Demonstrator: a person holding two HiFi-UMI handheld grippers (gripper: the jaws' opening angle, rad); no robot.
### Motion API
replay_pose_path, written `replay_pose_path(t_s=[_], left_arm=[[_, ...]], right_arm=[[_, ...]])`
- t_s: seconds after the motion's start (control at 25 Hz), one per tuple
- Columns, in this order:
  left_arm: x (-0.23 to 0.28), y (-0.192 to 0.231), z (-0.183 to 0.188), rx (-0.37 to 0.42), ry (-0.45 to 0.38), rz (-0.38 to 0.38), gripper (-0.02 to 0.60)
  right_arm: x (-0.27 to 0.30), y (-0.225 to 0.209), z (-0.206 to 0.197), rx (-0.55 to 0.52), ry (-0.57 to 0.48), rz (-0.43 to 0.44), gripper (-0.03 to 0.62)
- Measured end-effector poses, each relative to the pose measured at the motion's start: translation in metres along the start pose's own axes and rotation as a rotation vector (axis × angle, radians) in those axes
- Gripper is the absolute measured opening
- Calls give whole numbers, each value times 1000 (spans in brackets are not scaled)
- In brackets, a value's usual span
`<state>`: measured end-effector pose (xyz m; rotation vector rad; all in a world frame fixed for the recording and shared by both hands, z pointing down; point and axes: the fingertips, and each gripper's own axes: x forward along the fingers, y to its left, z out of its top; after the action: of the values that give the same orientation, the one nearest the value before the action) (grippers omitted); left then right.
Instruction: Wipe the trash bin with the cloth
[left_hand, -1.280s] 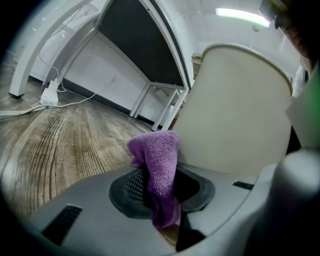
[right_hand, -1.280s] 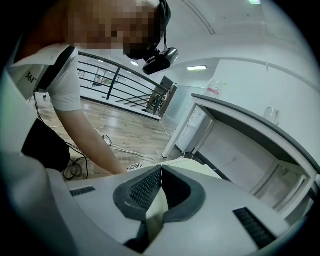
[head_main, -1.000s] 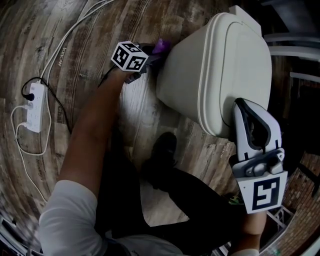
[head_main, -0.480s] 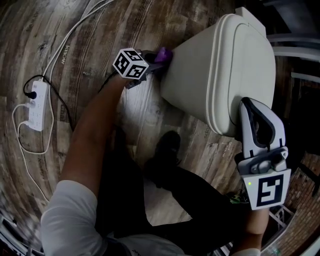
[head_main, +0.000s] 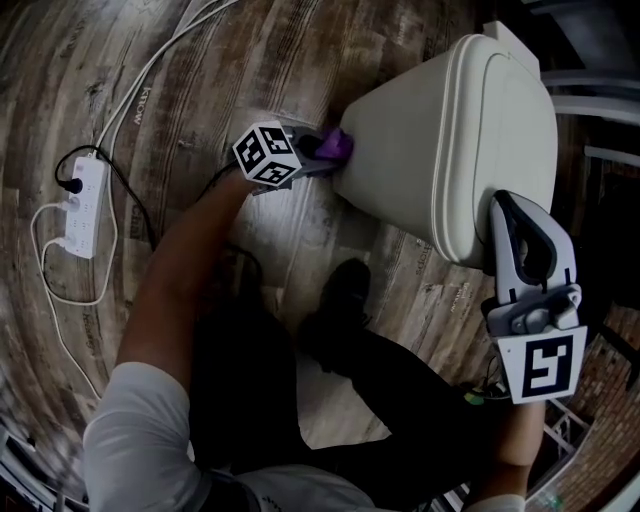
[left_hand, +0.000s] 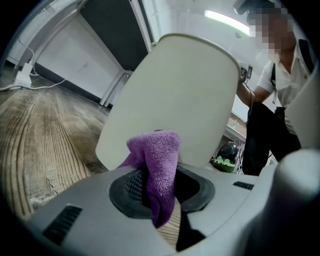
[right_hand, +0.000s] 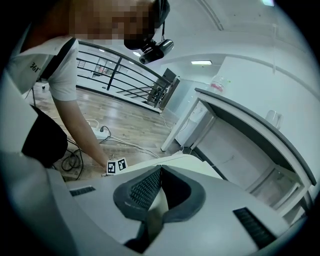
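At the far left a white power strip (head_main: 82, 207) lies on the wooden floor (head_main: 200, 70), with a white cable (head_main: 150, 70) and a black cable (head_main: 125, 205) running from it; the black one passes close under my left arm. Next comes my left gripper (head_main: 320, 150), jaws narrowed and clamped on the purple cloth (head_main: 337, 147). In the left gripper view the cloth (left_hand: 157, 165) bunches up between the pads and its upper fold lies against the pale side of the trash bin (left_hand: 180, 95), low on the wall near the base. The trash bin (head_main: 430, 150) fills the middle right of the head view, tilted, with its lid end toward my right side. Below it my dark shoe (head_main: 338, 305) stands on the floor, just beside the bin's lower edge. My right gripper (head_main: 503, 203) has its jaws fully together with nothing between them, tips against the bin's lid rim (right_hand: 187, 161). Beyond that rim, the right gripper view shows a white cabinet (right_hand: 235, 140) close behind the bin and a dark railing (right_hand: 115, 70) further back.
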<state>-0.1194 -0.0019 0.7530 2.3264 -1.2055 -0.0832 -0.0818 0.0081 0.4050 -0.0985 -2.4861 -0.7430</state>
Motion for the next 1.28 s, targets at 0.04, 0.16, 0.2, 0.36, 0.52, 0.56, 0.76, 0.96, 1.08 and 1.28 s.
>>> replay_pose_path(t_s=[0.04,0.16,0.2,0.36,0.52,0.56,0.76,0.96,1.08,1.28], left_arm=[[0,-6,-3,3,2,-7,83],[1,-23,-12,4,3,-26,84],[1,-30,-16,4,4,-32,83],[3,-60,-29,4,21,-75,84],[15,-99,-42,33,68,-166,84],[18,-109,-43,44,79,-194,84],[14,-137,-38,13,68,-259,84],[-29,-91,5,-127,-72,-112,83],[-61,-47,42,-192,-142,54,84],[-109,-8,108,-332,-241,362,84]], right_arm=[[0,0,0,1,1,-2,8],[1,-1,0,12,-1,-10,8],[2,-1,0,15,1,-11,8],[3,-3,0,28,7,-14,8],[5,-5,1,46,7,-17,8],[5,-4,1,48,8,-16,8],[6,-5,4,60,19,2,8],[10,-40,25,-20,-19,-35,8],[24,-61,28,-35,-39,-44,8],[45,-65,-2,-91,60,51,8]])
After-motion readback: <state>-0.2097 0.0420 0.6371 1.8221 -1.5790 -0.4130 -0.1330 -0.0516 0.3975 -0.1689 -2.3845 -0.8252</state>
